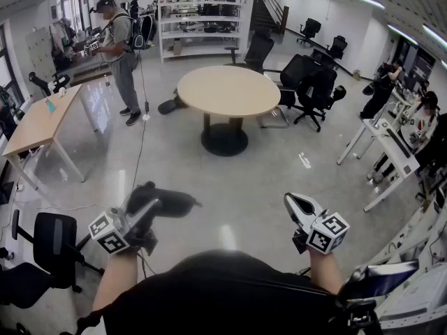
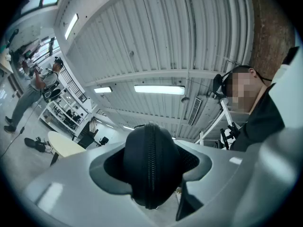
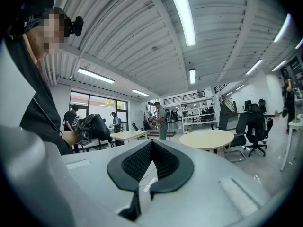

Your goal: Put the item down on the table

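Holding case point(image 1: 166, 202) clamped in left gripper point(image 1: 148, 213), long axis toward 3 o'clock, round table point(image 1: 228, 89) well apart at 1 o'clock; right gripper point(image 1: 295, 202) closed, empty.

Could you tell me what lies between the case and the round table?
Only bare floor between case and table, per the head view.

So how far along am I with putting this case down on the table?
Done: the black zippered case is picked up and clamped between the left gripper's fingers. In hand: it is held over open floor, well short of the round table. Left: reach a table, lower the case onto it and let go. The right gripper is shut and empty.
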Demonstrator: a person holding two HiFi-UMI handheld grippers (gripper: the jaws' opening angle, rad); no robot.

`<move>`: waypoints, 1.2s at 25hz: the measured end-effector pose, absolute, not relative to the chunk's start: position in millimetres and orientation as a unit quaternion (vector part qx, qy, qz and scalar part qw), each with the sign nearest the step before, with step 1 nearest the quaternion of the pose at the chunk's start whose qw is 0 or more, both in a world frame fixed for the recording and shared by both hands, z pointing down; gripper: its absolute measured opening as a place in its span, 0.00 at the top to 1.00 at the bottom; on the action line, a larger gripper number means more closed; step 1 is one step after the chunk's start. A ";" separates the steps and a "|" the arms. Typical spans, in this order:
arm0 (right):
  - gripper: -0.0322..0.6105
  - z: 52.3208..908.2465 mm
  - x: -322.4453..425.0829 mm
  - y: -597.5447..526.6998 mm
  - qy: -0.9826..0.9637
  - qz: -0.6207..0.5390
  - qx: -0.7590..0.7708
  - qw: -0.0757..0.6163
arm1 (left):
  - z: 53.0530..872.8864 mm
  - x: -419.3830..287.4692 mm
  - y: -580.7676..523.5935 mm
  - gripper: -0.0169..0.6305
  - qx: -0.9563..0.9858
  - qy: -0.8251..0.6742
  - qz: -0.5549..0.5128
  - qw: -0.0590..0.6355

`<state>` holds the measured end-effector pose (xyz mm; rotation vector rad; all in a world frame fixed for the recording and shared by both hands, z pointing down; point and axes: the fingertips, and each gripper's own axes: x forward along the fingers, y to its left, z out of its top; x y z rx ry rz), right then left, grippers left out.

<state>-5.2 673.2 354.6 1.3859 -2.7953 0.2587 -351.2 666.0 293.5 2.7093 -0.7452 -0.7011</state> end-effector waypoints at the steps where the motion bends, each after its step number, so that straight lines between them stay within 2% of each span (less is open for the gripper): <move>1: 0.93 354.2 -4.1 674.6 -0.892 0.083 0.443 0.005 | 293.5 -350.3 667.4 0.57 0.929 -0.255 -0.240 0.122; 20: 0.93 360.2 13.2 685.2 -0.896 0.115 0.428 -0.018 | 292.7 -328.2 675.9 0.57 0.931 -0.251 -0.232 0.126; 30: 0.93 363.5 63.8 702.8 -0.896 0.122 0.427 -0.019 | 287.9 -272.1 686.9 0.57 0.935 -0.241 -0.227 0.129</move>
